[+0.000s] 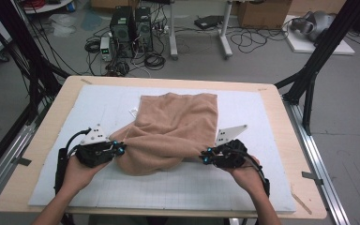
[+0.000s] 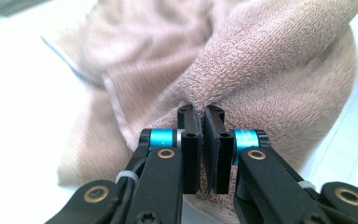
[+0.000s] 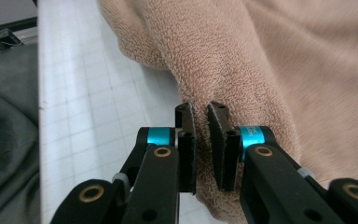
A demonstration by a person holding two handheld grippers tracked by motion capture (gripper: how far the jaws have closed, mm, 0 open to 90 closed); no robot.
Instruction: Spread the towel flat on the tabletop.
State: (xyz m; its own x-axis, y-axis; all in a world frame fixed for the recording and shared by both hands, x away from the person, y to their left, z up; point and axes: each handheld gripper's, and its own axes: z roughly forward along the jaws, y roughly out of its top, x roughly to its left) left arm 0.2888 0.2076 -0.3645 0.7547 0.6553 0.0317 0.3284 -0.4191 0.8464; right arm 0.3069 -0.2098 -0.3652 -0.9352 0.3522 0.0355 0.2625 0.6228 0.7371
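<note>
Pinching the towel (image 1: 171, 133) at its near corners, the left gripper (image 1: 120, 149) and right gripper (image 1: 205, 157) were clamped on cloth, probably so it could be folded.

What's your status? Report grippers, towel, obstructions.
Left gripper shut on the tan towel, near-left corner. Right gripper shut on its near-right corner. Near edge raised, far part flat on the white mat. Nothing in the way.

Tan towel (image 1: 176, 129), near edge lifted
</note>
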